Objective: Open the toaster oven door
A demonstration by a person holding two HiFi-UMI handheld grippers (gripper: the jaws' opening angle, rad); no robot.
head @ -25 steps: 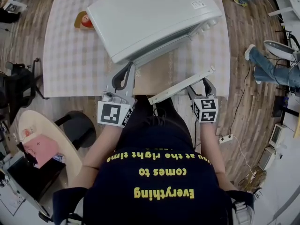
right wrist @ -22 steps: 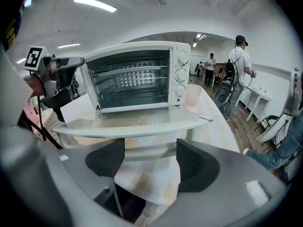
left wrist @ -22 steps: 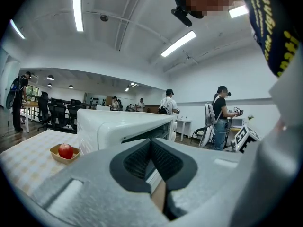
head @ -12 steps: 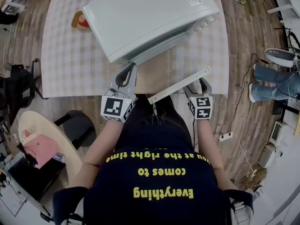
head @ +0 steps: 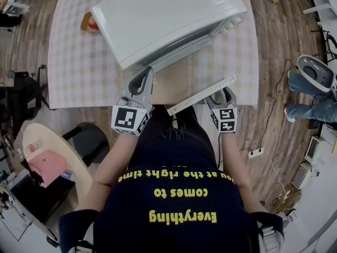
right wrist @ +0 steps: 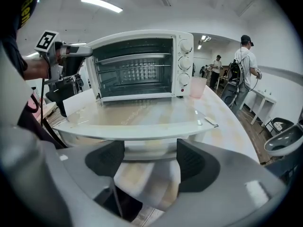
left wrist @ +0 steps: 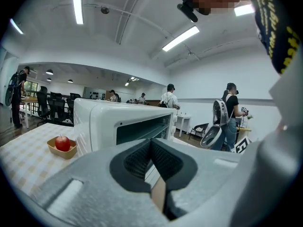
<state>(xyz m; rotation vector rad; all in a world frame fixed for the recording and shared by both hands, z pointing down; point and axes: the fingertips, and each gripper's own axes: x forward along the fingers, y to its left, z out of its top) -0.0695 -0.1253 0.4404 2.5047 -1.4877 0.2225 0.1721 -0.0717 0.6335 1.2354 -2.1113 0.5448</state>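
Note:
The white toaster oven (head: 163, 20) stands on a checked tablecloth, its glass door (right wrist: 142, 117) folded down almost flat toward me. At the door's near edge, the white door handle (head: 200, 95) sits between the jaws of my right gripper (head: 224, 95). In the right gripper view the pads (right wrist: 194, 162) close against the handle (right wrist: 147, 150) from both sides. My left gripper (head: 146, 75) is shut with nothing in it, its tip close to the oven's front left corner (left wrist: 118, 122). Whether it touches the oven I cannot tell.
A red apple in a small tray (head: 90, 22) lies left of the oven. A pink cup (right wrist: 198, 86) stands to the oven's right. The table's near edge (head: 84, 105) is just ahead of my body. A round side table (head: 47, 157) is at the lower left, and people stand in the background.
My right gripper has sunk a little with the door handle, bringing the door flatter. The left gripper has also dropped slightly beside the oven.

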